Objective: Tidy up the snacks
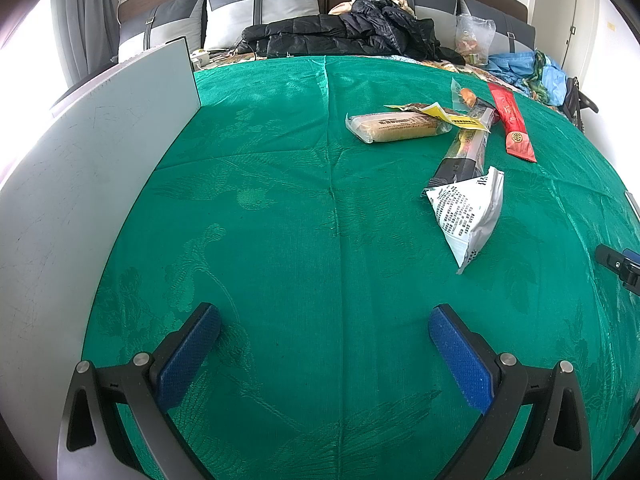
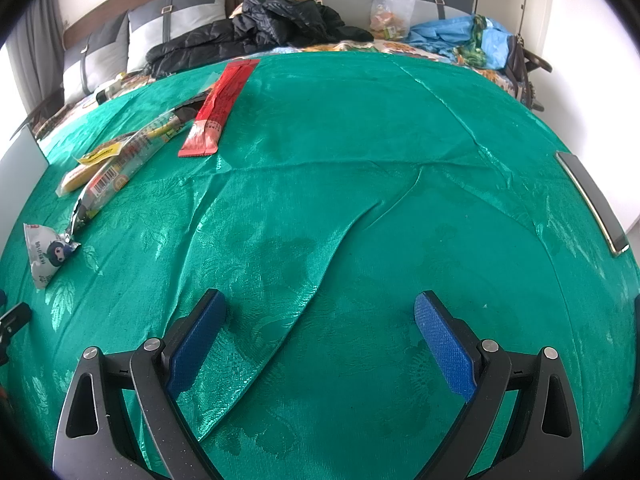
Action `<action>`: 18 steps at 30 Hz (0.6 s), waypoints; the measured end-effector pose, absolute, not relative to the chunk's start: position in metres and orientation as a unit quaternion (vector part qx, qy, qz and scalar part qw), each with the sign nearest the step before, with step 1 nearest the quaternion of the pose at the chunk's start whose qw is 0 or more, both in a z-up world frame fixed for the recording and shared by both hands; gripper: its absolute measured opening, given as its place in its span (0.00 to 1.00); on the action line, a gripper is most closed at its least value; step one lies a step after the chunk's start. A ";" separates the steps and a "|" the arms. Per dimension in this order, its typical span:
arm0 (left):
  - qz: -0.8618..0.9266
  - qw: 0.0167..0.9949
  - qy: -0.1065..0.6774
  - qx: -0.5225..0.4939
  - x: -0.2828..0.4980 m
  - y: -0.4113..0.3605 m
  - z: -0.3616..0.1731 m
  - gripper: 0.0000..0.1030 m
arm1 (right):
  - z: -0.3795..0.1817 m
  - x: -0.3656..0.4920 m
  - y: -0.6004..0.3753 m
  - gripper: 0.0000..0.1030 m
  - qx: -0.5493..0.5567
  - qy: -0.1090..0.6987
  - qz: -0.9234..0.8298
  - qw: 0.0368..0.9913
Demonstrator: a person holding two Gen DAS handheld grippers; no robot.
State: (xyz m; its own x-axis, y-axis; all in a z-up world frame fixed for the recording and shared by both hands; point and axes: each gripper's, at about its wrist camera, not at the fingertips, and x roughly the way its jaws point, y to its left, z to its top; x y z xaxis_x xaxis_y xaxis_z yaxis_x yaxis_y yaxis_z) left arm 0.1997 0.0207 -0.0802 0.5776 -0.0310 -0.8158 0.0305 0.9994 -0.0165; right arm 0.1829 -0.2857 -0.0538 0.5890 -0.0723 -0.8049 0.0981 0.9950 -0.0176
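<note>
Several snack packets lie on a green cloth (image 1: 280, 220). In the left wrist view: a clear-wrapped bread roll (image 1: 396, 127), a yellow packet (image 1: 452, 115), a long dark bar packet (image 1: 466, 148), a red stick packet (image 1: 513, 122) and a white triangular packet (image 1: 470, 216), all at the far right. In the right wrist view the same group sits at the far left: red packet (image 2: 218, 112), dark bar (image 2: 124, 164), white packet (image 2: 44, 254). My left gripper (image 1: 324, 330) is open and empty above the cloth. My right gripper (image 2: 320, 318) is open and empty.
A grey-white board (image 1: 80, 184) stands along the cloth's left edge. A grey bar-like object (image 2: 592, 200) lies at the right edge. Beyond the cloth are a black jacket (image 1: 340, 32), pillows, a plastic bag (image 1: 474, 38) and blue fabric (image 2: 452, 36). The cloth has a raised fold (image 2: 320, 264).
</note>
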 end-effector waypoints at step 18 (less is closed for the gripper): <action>-0.017 0.888 0.459 -0.001 0.199 0.021 -0.080 1.00 | -0.054 0.183 -0.286 0.95 0.014 0.451 -0.048 0.891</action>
